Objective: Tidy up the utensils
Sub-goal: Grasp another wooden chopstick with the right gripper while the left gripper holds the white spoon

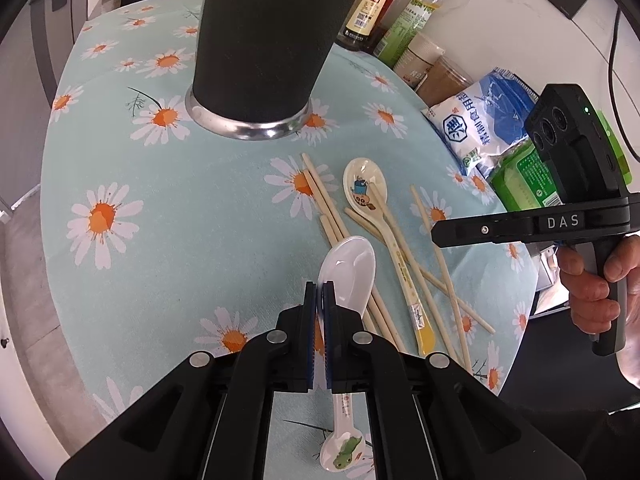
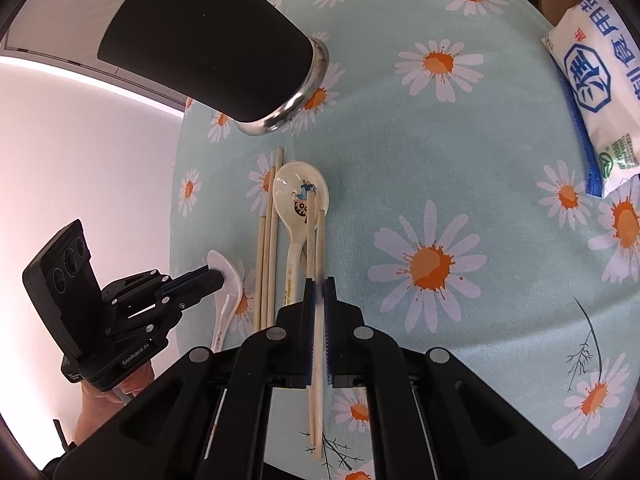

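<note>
Early stage. Left gripper (image 1: 320, 292) clenched on the white spoon (image 1: 347, 270); right gripper (image 2: 319, 288) clamps a chopstick pair (image 2: 316, 360). Cartoon spoon (image 1: 366, 190) and loose chopsticks (image 1: 328, 208) lie on the tablecloth (image 1: 180, 200), near the black holder (image 1: 260, 40); nothing visibly stowed.

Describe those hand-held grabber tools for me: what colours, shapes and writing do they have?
Both are matte black plastic with silver round rivets and blue ribbed pads lining the jaws. The right gripper has a grey and black pistol-style handle, white "DAS" lettering, and a black box on top with round lenses and a green light. The left gripper has a similar lens box and small white "GenRobot.AI" lettering. Bare hands hold them; no sleeves visible.
</note>
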The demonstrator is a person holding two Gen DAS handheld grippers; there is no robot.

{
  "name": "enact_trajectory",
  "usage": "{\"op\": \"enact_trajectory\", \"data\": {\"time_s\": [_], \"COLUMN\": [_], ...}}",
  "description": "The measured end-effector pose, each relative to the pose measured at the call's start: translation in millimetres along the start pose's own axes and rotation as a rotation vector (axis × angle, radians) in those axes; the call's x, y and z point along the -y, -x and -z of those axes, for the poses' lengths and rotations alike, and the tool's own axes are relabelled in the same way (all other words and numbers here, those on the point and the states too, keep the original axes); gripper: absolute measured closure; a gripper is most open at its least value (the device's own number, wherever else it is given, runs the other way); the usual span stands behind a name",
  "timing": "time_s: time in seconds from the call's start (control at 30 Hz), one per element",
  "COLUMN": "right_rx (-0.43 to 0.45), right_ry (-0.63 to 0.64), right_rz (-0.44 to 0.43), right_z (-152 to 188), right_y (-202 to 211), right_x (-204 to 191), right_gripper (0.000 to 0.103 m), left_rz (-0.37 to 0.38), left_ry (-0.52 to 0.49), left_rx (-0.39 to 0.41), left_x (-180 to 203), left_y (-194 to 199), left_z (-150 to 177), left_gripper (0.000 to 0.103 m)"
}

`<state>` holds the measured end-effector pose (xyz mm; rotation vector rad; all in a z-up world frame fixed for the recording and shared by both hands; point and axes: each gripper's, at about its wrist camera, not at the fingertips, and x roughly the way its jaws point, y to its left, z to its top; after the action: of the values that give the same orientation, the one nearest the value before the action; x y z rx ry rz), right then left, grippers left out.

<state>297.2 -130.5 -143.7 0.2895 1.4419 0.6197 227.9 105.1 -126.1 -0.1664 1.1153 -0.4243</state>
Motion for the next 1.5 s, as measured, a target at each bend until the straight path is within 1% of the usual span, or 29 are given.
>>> {"op": "enact_trajectory", "data": {"time_s": [0.1,0.17,0.27,0.43,0.57,0.63,0.67,0.73,0.87,1.03,1.13,1.27,1.3,1.33,1.37,1.4,1.47,1.5], "right_rx": [0.022,0.040,0.064,0.119,0.172,0.185,0.193,0.204,0.215,0.219,0.207,0.187,0.180,0.171,0.158,0.138,0.083,0.062], "right_ry": [0.019,0.035,0.050,0.091,0.125,0.135,0.145,0.157,0.181,0.202,0.199,0.164,0.144,0.105,0.056,-0.005,-0.082,-0.119], "right_rz": [-0.003,0.001,-0.001,0.010,0.028,0.028,0.029,0.031,0.039,0.024,0.021,0.016,0.030,0.064,0.117,0.157,0.171,0.200], "right_z": [3,4,6,8,10,11,12,13,13,11,7,1,1,1,3,5,9,10], "right_y": [12,20,31,49,64,68,71,75,79,87,86,86,86,85,85,83,78,77], "right_x": [-1,-3,-8,-22,-37,-43,-47,-52,-61,-64,-57,-43,-36,-21,-5,14,47,61], "right_gripper": [0.098,0.098,0.098,0.098,0.098,0.099,0.102,0.102,0.102,0.102,0.102,0.102,0.098,0.090,0.069,0.063,0.063,0.064], "left_rz": [0.010,0.016,0.031,0.043,0.071,0.077,0.082,0.092,0.099,0.092,0.081,0.070,0.068,0.063,0.061,0.064,0.065,0.065], "left_ry": [0.004,0.009,0.034,0.045,0.063,0.065,0.066,0.066,0.065,0.073,0.082,0.091,0.090,0.088,0.088,0.093,0.099,0.103], "left_rx": [0.023,0.058,0.095,0.154,0.231,0.259,0.273,0.291,0.317,0.327,0.327,0.323,0.321,0.320,0.319,0.321,0.320,0.315], "left_x": [1,1,-1,1,2,4,6,8,14,15,15,16,16,16,16,15,14,13], "left_y": [7,14,24,42,62,69,73,78,84,85,84,85,84,83,82,82,80,78], "left_z": [-1,-2,-2,-7,-12,-13,-14,-15,-19,-22,-23,-25,-26,-27,-27,-27,-27,-26], "left_gripper": [0.101,0.101,0.101,0.101,0.101,0.101,0.101,0.101,0.101,0.101,0.101,0.101,0.101,0.101,0.101,0.101,0.101,0.101]}}
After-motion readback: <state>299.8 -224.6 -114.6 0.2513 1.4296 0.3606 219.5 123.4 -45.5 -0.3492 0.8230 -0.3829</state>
